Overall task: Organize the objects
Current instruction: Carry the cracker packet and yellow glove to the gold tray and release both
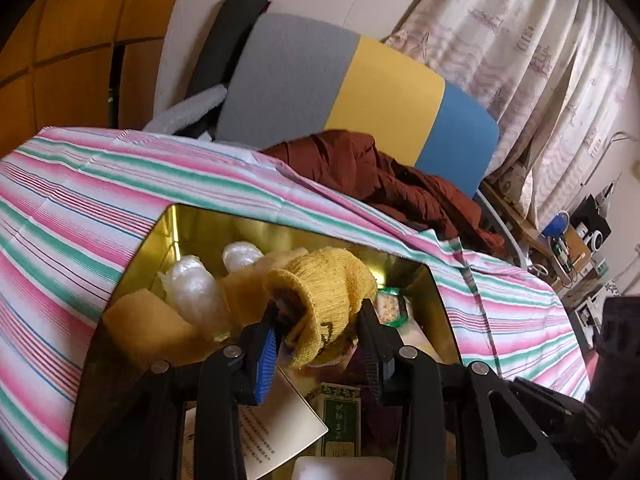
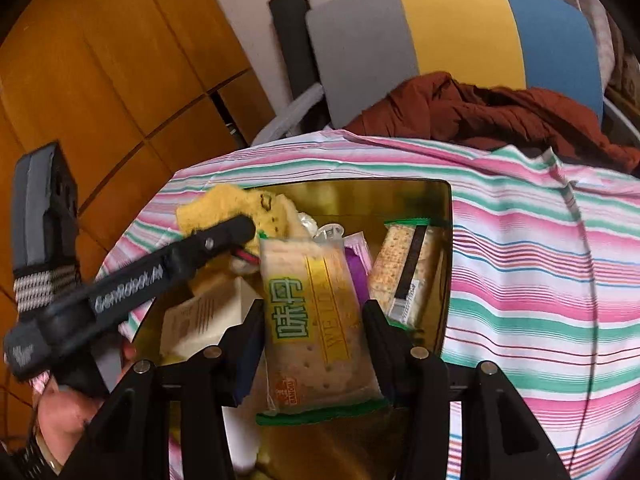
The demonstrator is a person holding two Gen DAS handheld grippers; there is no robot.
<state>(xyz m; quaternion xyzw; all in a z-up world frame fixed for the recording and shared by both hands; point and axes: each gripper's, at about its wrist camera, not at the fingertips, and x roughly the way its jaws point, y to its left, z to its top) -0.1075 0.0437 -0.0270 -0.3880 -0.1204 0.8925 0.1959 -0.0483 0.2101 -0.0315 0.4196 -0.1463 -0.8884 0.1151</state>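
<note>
Gold tin (image 2: pixel 436 196) sits on the striped cloth (image 2: pixel 540 280); both loads hang over it, ready to drop. Right gripper (image 2: pixel 316 312) clamps a cracker packet (image 2: pixel 316 320); at ten o'clock, left gripper (image 1: pixel 320 316) pinches a yellow sock (image 1: pixel 324 284). Next: lower, then let go.

Inside the glossy gold metal tin (image 2: pixel 440 208), which sits on smooth striped cloth (image 2: pixel 540 260), a rough knitted yellow sock (image 1: pixel 320 292) lies beside shiny clear-plastic cracker packets (image 2: pixel 316 320) and matt paper cards (image 1: pixel 280 420).
</note>
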